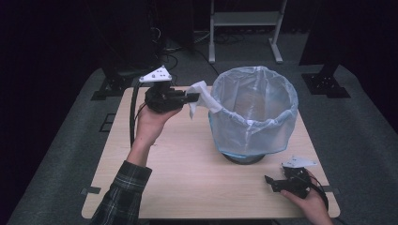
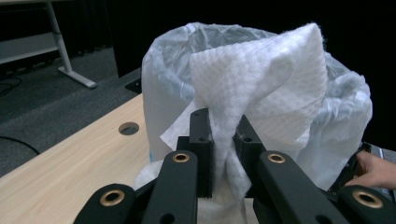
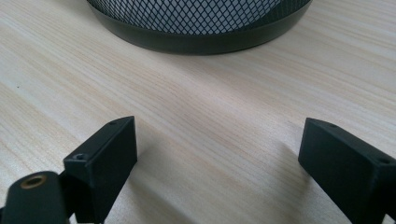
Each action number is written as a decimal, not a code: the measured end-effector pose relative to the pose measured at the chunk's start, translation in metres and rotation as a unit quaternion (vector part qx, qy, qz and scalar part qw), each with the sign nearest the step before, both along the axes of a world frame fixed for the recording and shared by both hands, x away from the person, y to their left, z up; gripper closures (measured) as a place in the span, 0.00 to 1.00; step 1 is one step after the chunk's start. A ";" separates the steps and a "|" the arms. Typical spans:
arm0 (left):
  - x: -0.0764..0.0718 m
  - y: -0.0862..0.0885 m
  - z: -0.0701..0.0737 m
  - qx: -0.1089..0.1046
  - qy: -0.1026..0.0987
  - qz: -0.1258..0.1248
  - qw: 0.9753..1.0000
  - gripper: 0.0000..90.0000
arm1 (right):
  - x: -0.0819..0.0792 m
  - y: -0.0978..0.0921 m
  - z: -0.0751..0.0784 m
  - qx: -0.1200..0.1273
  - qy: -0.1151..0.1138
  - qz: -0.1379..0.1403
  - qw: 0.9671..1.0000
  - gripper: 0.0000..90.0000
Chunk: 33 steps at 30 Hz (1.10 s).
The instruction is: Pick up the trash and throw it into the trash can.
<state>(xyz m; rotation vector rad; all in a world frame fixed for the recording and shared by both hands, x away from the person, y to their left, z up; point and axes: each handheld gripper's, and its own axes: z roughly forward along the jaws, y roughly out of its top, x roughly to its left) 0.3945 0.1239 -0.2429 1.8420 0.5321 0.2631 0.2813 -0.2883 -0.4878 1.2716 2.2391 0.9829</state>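
In the high view, the left tool [image 1: 193, 97] is held up off the desk [image 1: 187, 164], its jaws clamped on a white paper towel [image 1: 201, 96] that drapes from their tips and hangs just beside the near rim of the bin [image 1: 253, 117], a round wastebasket lined with a pale blue plastic bag. The towel's far edge meets or overlaps the bag's rim; whether they touch cannot be told from here. The right tool [image 1: 272, 182] sits low at the desk's near right corner, in front of the bin's base and apart from it, gripped by the person's right hand [image 1: 312, 206]. In the left gripper view, the left tool [image 2: 224, 140] has its two black jaws drawn nearly together, pinching a gathered fold of the paper towel [image 2: 261, 74], which fans out above them; the bag-lined bin [image 2: 168, 79] stands straight ahead behind the towel. In the right gripper view, the right tool [image 3: 217, 144] has its jaws spread wide with nothing between them but bare desk [image 3: 196, 93], and the bin's black mesh base [image 3: 196, 28] lies ahead of the jaws.
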 end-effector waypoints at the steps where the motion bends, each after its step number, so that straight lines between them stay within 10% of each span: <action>1: 0.001 -0.003 0.002 0.001 -0.002 -0.002 1.000 0.91 | 0.000 0.000 0.000 0.000 0.000 0.000 1.000 0.11; 33: 0.036 -0.114 0.005 0.005 0.004 -0.051 0.999 0.89 | 0.000 0.000 0.000 0.000 0.000 0.001 1.000 0.11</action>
